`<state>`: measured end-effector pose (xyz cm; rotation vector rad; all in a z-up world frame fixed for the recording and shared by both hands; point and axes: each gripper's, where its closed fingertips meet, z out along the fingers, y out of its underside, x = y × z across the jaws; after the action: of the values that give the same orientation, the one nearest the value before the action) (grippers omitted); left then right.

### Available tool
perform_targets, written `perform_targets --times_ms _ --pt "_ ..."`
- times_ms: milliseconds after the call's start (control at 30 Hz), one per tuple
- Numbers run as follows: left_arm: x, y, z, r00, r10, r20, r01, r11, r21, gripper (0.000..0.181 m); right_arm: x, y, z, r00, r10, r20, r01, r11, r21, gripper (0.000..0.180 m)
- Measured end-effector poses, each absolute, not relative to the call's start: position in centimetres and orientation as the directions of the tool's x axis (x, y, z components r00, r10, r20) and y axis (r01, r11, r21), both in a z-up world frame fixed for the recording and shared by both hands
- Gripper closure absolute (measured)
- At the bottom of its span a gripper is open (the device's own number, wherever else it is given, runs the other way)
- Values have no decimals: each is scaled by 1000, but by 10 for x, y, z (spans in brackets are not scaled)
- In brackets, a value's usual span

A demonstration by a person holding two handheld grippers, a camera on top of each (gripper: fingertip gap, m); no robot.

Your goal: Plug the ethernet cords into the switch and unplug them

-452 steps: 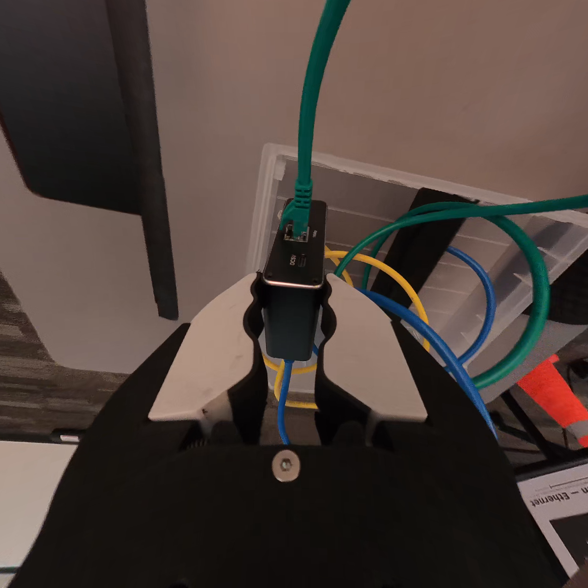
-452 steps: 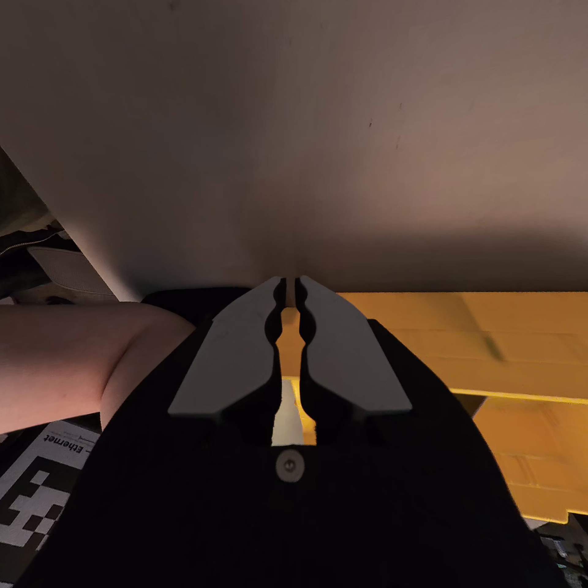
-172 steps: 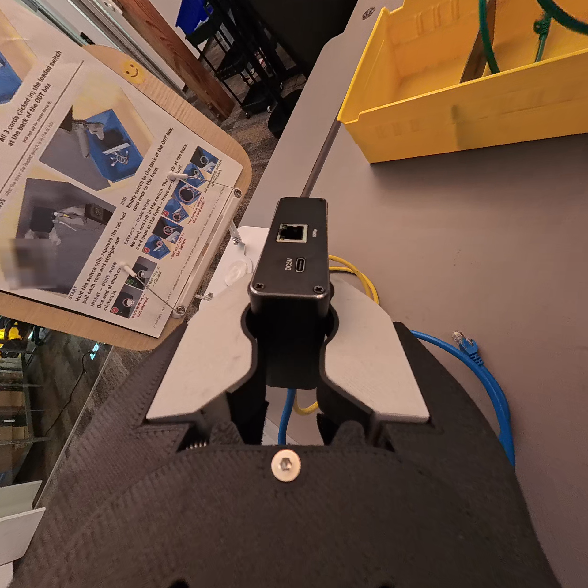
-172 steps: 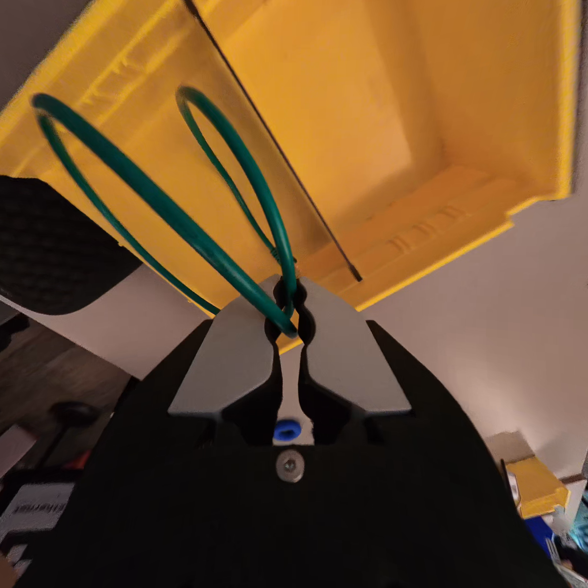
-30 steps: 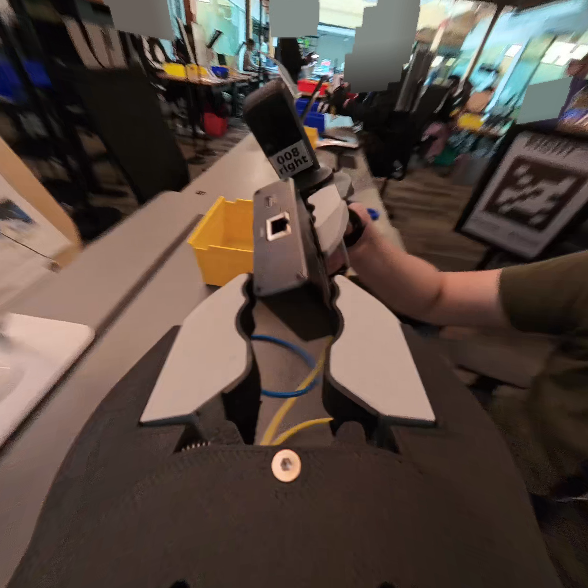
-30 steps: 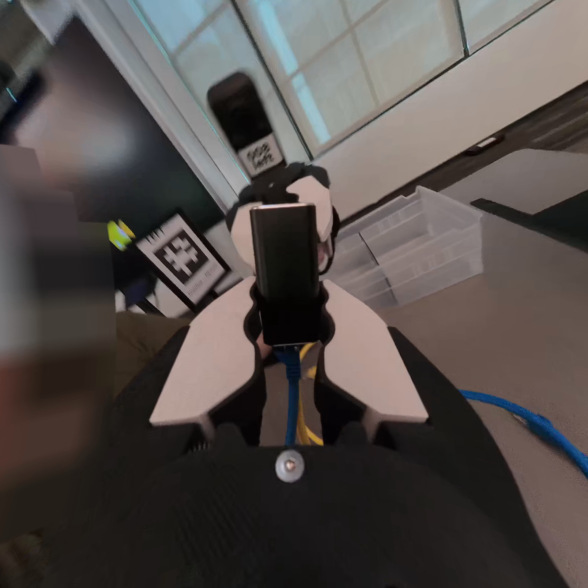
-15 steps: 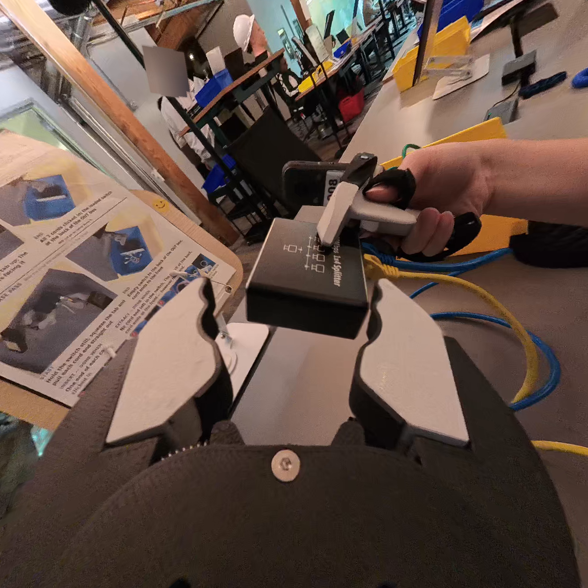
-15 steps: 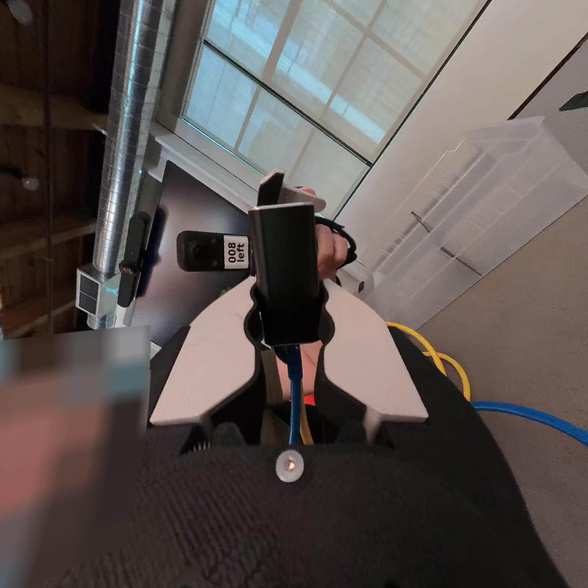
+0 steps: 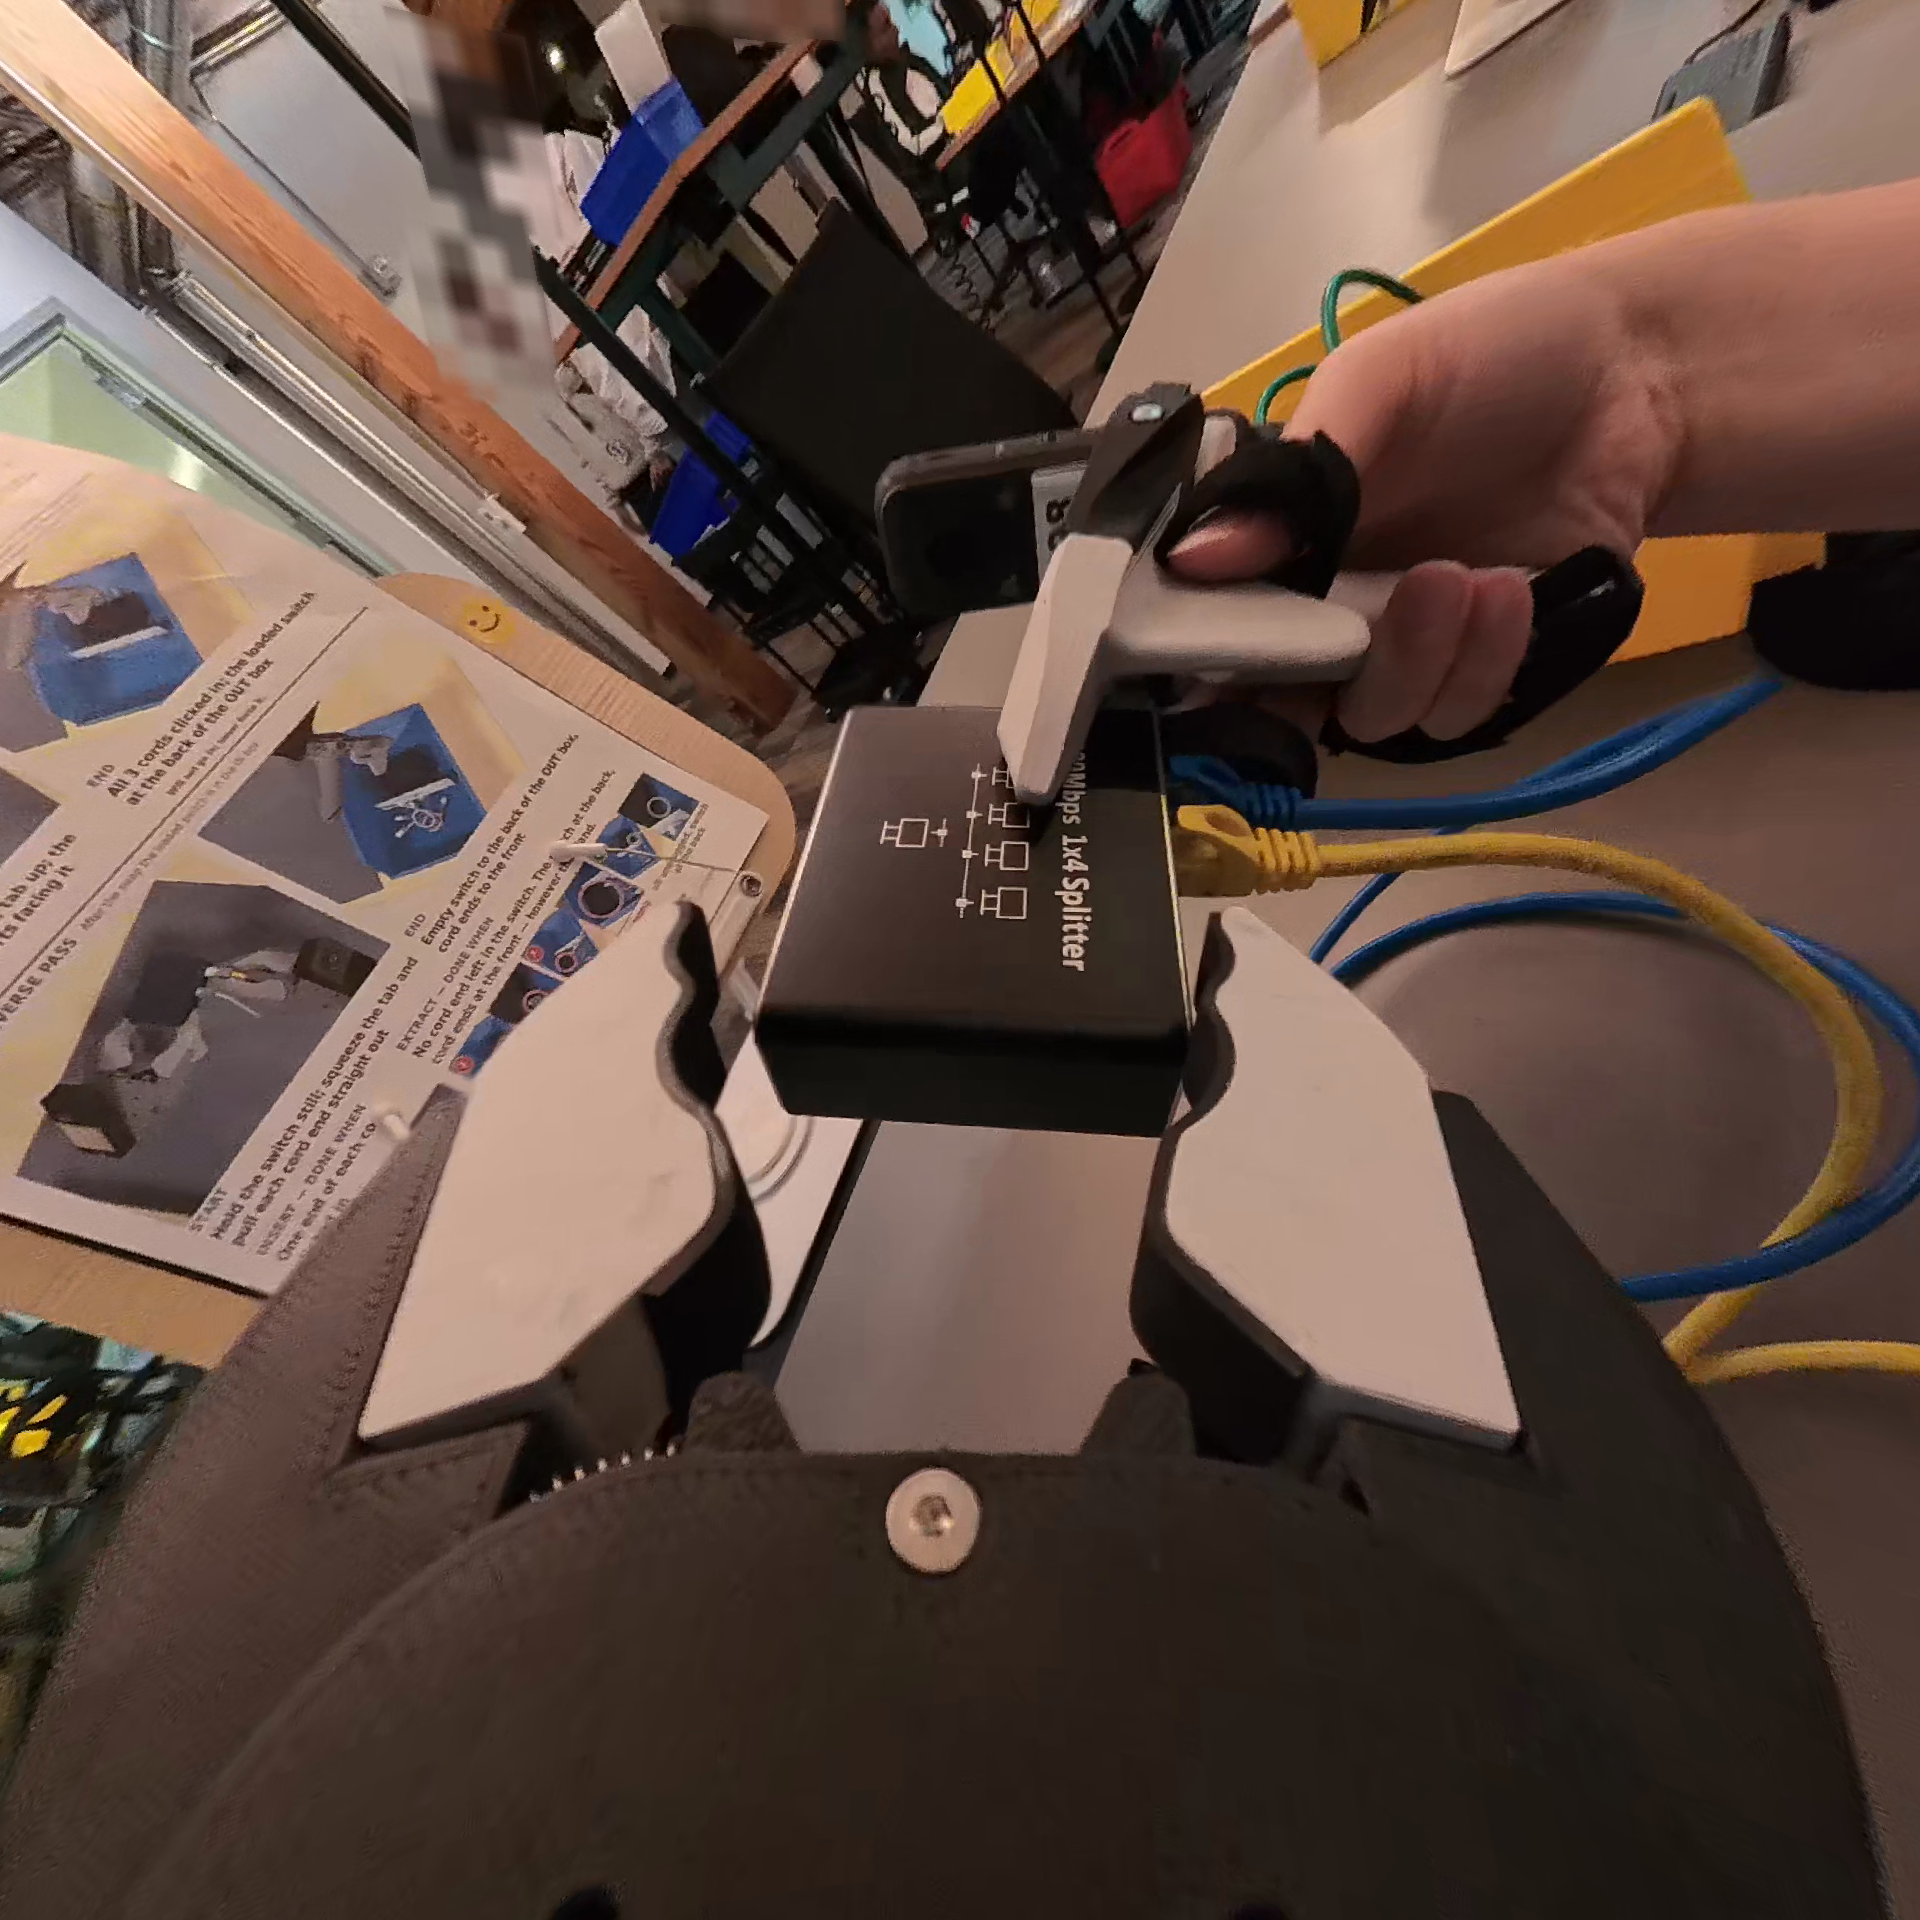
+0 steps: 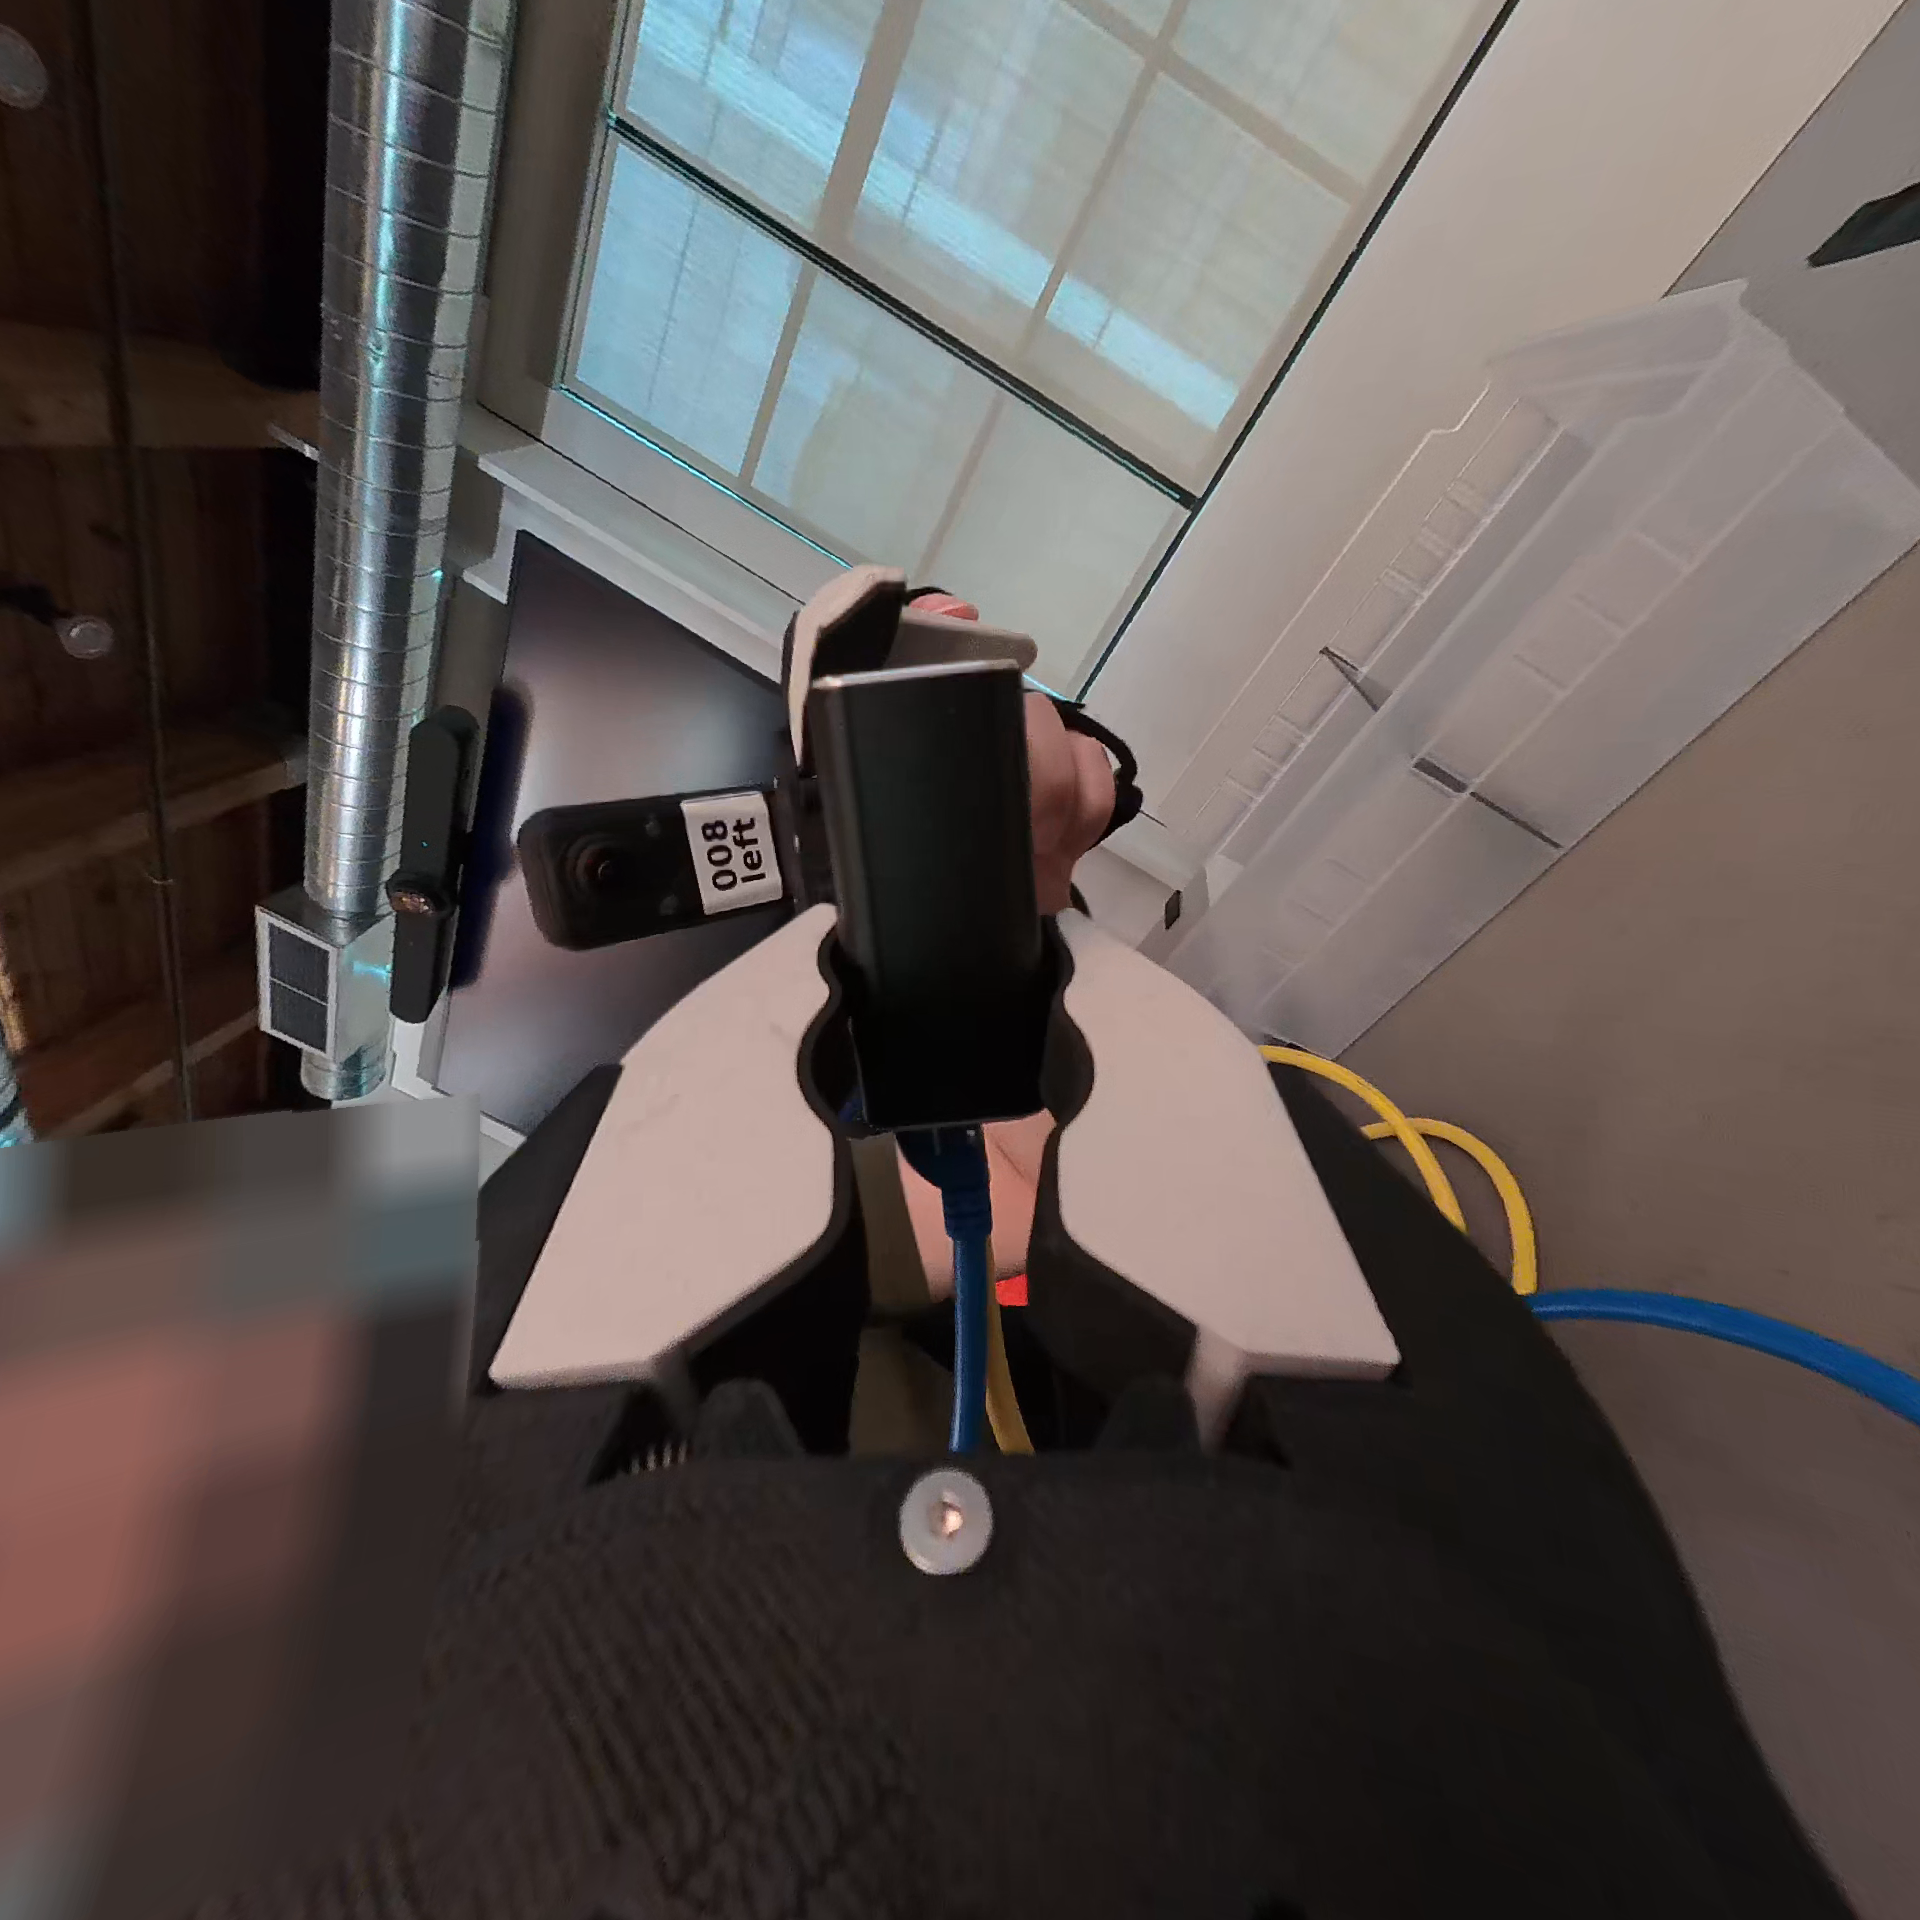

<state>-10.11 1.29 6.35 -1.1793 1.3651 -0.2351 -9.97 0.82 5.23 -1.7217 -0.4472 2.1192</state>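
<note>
While it hangs above the grey tabletop [image 9: 1621, 1049], the flat black metal switch box [image 9: 977, 935] with white diagram markings on its top face is gripped by the right gripper [image 10: 940, 1023], whose two pale grey fingers [image 10: 727, 1101] pinch its narrow sides near the cord end. In the left wrist view one of those pale fingers [image 9: 1070, 665] lies across the box's top, with the person's hand [image 9: 1475, 468] behind it around the black handle.

The left gripper [image 9: 951, 1023] has its own pale fingers [image 9: 582, 1132] spread wide on either side of the box's near end; its right finger sits just beside the box's corner, and I cannot tell whether it touches, while the left finger stands clear.

A blue ethernet cord [image 9: 1538, 790] and a yellow ethernet cord [image 9: 1558, 862] are plugged side by side into the box's far edge, and both loop away over the tabletop to the right. In the right wrist view the blue cord [image 10: 971, 1288] runs back from the box between the fingers, with the yellow one [image 10: 1496, 1174] curving beside it.

Beyond the hand stands a yellow plastic bin [image 9: 1507, 218] with a green cord [image 9: 1340, 301] showing above its rim. To the left a printed instruction sheet on a wooden board [image 9: 312, 873] leans upright. A clear plastic bin [image 10: 1558, 644] sits at the wall in the right wrist view.
</note>
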Motion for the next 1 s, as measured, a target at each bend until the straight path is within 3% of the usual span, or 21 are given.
perform_targets --times_ms 233,333,400,600,1000 --pt "-102 15 50 233 -715 -659 -543 466 -698 95 -103 1 47 -146 523 -840 -30 -851 -525 147" --pt "-99 17 47 235 -726 -647 -549 450 -704 83 -107 -8 51 -178 528 -831 3 -844 -537 147" --pt "-100 18 48 238 -702 -671 -556 468 -687 90 -106 -7 52 -153 547 -823 -10 -833 -552 147" --pt "-98 21 52 251 -622 -742 -585 514 -628 90 -102 -6 56 -79 624 -777 -15 -780 -625 147" --pt "-103 22 57 274 -598 -753 -606 501 -618 89 -103 -11 61 3 690 -724 -12 -724 -690 147"
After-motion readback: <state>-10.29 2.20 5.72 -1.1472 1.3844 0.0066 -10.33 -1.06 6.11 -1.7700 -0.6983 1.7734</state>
